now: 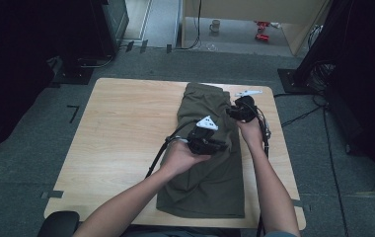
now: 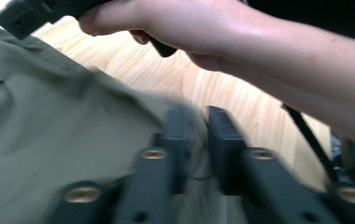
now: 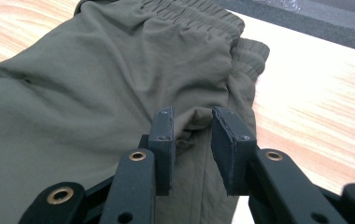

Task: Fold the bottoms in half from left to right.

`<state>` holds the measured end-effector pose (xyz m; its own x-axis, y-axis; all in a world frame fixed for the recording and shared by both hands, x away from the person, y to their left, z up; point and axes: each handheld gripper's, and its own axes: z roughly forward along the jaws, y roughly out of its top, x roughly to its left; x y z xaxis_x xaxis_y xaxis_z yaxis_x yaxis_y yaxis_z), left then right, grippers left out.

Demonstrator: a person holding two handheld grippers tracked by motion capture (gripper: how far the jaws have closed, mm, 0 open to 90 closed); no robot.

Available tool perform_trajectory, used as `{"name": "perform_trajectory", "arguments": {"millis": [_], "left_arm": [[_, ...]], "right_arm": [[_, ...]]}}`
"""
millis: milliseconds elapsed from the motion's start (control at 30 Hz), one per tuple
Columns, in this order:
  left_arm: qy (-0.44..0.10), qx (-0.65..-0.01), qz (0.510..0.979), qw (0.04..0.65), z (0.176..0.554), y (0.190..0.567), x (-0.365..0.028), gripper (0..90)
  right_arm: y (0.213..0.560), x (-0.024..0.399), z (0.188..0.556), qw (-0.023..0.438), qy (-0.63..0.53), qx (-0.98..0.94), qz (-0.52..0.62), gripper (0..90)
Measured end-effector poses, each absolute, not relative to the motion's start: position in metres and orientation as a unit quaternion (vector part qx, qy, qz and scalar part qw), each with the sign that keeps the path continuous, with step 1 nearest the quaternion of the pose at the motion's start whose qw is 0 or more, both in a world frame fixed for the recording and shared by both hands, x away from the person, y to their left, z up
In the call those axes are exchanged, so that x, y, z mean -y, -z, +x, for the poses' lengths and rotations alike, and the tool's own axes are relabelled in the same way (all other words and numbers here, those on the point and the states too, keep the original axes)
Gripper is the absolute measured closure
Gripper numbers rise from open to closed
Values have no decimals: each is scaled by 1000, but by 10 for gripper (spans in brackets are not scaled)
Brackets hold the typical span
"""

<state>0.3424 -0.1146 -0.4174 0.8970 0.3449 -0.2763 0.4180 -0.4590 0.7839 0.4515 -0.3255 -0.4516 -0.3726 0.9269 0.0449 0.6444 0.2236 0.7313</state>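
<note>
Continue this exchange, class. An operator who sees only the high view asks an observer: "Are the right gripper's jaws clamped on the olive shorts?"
Observer: No. The right gripper has its jaws apart, with a raised fold of the olive shorts between them.
Operator: What lies beyond those jaws?
Observer: The gathered elastic waistband.
Operator: And the left gripper?
Observer: The left gripper shows a narrow gap between its jaws, at the shorts' edge beside the bare wooden table. That picture is blurred.
</note>
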Motion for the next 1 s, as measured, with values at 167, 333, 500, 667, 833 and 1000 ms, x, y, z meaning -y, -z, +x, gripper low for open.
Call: {"name": "perform_trajectory", "arguments": {"millis": [167,333,500,667,833,1000], "left_arm": [[29,-222,853,472,349,416,106,665],[11,-221,860,459,358,419,90,654],[-4,-229,866,444,369,428,75,649],[-38,-219,876,429,380,435,55,646],[-37,-245,869,429,392,447,36,637],[-35,-255,872,417,400,460,25,604]], "right_arm": [[450,329,445,204,-346,-755,518,676],[449,328,440,208,-353,-755,511,664],[451,324,436,203,-358,-759,504,653],[452,318,428,197,-368,-764,492,637],[451,317,416,199,-377,-768,478,635],[462,315,406,190,-376,-775,471,631]]}}
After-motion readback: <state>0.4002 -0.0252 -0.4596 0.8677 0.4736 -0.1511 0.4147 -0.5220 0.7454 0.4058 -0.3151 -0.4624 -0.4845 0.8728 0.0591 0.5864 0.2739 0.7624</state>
